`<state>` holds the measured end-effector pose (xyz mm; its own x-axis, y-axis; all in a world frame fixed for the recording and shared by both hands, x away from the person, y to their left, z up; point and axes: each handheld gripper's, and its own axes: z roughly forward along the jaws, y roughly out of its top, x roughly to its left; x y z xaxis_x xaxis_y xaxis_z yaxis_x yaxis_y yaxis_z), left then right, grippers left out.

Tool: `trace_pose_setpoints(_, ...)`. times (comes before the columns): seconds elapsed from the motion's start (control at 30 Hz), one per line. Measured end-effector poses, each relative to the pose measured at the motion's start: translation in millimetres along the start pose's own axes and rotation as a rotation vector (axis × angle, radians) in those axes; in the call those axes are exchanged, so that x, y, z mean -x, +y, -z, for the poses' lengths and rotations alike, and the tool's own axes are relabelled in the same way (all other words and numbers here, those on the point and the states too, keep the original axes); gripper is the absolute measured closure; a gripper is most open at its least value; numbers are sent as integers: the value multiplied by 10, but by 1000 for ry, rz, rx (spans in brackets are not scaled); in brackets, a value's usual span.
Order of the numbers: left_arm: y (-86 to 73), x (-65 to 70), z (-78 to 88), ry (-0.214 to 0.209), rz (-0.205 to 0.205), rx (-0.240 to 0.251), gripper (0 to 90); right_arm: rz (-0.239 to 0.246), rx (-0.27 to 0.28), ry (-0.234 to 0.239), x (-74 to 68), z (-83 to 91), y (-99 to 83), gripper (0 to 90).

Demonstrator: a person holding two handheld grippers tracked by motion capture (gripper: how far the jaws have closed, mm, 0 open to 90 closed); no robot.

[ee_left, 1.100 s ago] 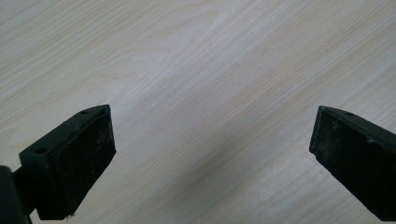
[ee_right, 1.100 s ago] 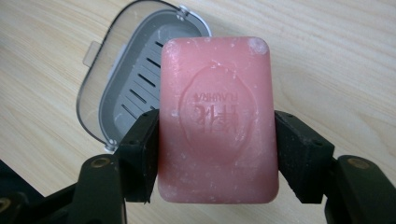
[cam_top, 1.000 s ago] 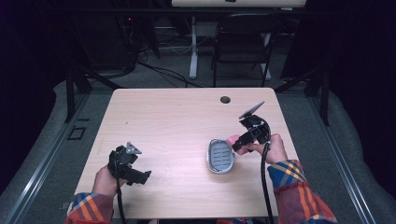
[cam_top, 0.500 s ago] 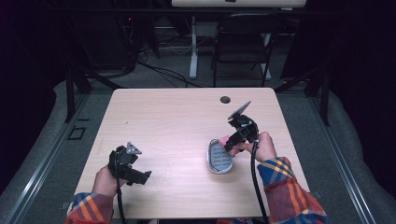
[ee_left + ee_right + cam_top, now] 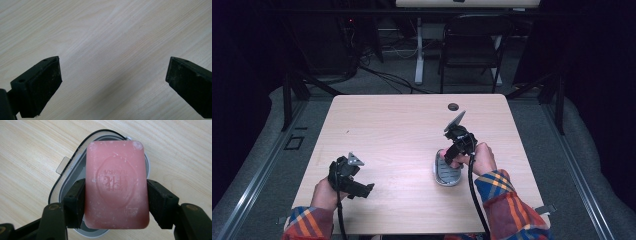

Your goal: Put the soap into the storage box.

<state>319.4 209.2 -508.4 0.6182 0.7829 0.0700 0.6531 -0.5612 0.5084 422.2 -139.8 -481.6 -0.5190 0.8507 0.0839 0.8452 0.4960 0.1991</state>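
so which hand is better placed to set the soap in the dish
Right. The right gripper already clamps the pink soap directly above the dish. The left gripper is open over bare table.

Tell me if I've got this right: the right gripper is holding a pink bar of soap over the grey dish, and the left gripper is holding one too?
Not quite. The left gripper holds nothing: the left gripper view shows its jaws wide apart over the bare table. The rest stands: the right gripper clamps the pink soap above the grey dish.
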Motion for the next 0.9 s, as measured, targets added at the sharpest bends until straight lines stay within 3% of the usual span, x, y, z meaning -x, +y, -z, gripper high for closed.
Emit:
trace_pose_setpoints(0.17,1,2,0,0,-2,-2,2,-23,19,-14,-65,-82,-11,370)
trace_pose_setpoints(0.23,3,2,0,1,-4,-2,2,-4,-12,-33,-78,-104,-6,369)
trace_pose_setpoints(0.33,3,2,-1,0,-5,-3,2,-25,7,-28,-100,-160,-23,368)
trace_pose_setpoints(0.57,4,5,-1,1,-6,-5,2,-34,-2,4,-87,-128,-38,347)
trace_pose_setpoints(0.67,5,9,-2,0,-7,-8,2,-41,23,12,-109,-100,-62,353)
trace_pose_setpoints(0.77,4,13,-8,4,-8,-3,2,-11,23,37,-98,-41,-87,423)
trace_pose_setpoints(0.83,4,13,-8,3,-7,-3,2,-15,30,35,-104,-31,-96,431)
trace_pose_setpoints(0.9,4,14,-10,3,-9,-4,2,16,51,37,-106,53,-114,447)
